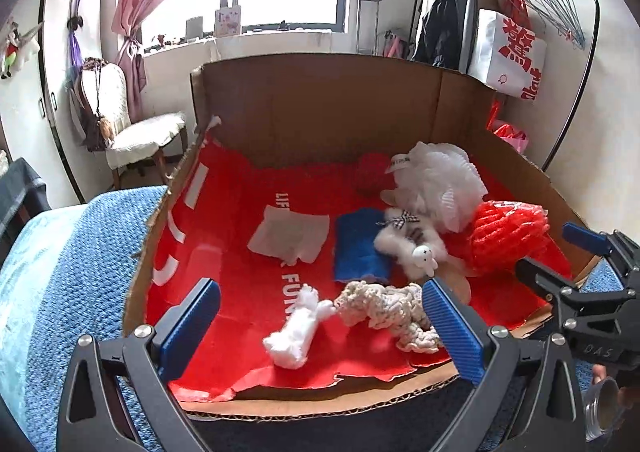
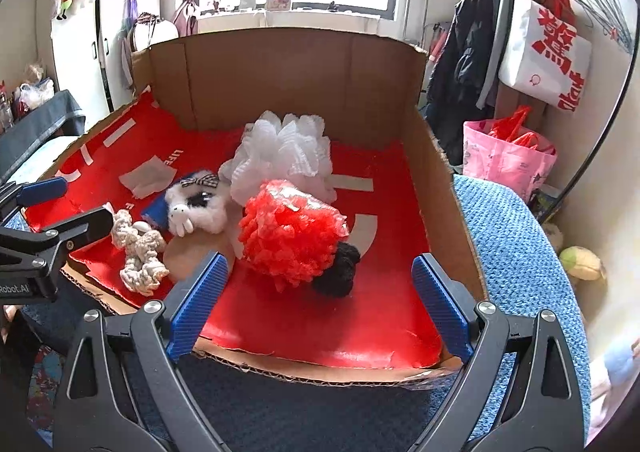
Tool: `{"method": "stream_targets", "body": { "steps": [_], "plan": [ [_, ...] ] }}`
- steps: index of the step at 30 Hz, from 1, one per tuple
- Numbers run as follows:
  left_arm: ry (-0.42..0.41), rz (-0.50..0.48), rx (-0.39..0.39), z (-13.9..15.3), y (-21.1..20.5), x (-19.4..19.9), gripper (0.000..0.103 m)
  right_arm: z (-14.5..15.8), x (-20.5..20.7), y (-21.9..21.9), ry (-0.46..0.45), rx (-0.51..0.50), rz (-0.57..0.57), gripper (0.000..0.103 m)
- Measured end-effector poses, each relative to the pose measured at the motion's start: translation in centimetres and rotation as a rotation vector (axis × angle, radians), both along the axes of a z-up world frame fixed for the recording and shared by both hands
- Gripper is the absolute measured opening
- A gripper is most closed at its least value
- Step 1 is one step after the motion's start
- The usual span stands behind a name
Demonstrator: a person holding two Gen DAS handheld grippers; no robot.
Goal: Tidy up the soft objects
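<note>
Closing on the wrong thing is the main risk here: the soft pieces lie tangled and touching, so a grab could drag a neighbour along or snag a loop of cord. Nearest the left tool (image 1: 320, 326), whose jaws stand wide apart with nothing gripped, lies a small white fluffy piece (image 1: 290, 336) touching the end of a cream knotted rope (image 1: 386, 312); lifting one may well pull the other. The right tool (image 2: 320, 302) is likewise spread wide and empty, hovering at the front edge of the cardboard box (image 2: 280, 64) lined in red. Just ahead of it sits a red mesh pouf (image 2: 294, 230), which looks light and springy and could slip from a shallow pinch, with a black woolly ball (image 2: 338, 272) half tucked under it. Farther in lie a white plush toy (image 2: 196, 210) with a checked bow over a blue cloth (image 1: 358, 246), a flat white cloth (image 1: 290, 238), and a white mesh pouf (image 2: 286, 156) near the back wall.
</note>
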State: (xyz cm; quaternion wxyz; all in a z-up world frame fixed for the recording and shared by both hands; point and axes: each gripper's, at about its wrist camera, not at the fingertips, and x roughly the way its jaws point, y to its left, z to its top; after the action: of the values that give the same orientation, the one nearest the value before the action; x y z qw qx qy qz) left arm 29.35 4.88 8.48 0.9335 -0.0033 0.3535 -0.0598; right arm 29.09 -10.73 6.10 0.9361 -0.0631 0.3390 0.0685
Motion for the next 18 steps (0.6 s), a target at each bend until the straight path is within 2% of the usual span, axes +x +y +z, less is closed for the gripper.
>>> {"method": "stream_targets", "body": {
  "steps": [7,18],
  "plan": [
    [-0.016,0.012,0.046,-0.72,-0.42,-0.03,0.103,-0.36,-0.11,0.23,-0.003,-0.011,-0.015,0.095],
    [-0.059,0.01,0.038,-0.78,-0.78,-0.45,0.103,-0.16,-0.23,-0.18,-0.02,0.019,-0.027,0.095]
  ]
}}
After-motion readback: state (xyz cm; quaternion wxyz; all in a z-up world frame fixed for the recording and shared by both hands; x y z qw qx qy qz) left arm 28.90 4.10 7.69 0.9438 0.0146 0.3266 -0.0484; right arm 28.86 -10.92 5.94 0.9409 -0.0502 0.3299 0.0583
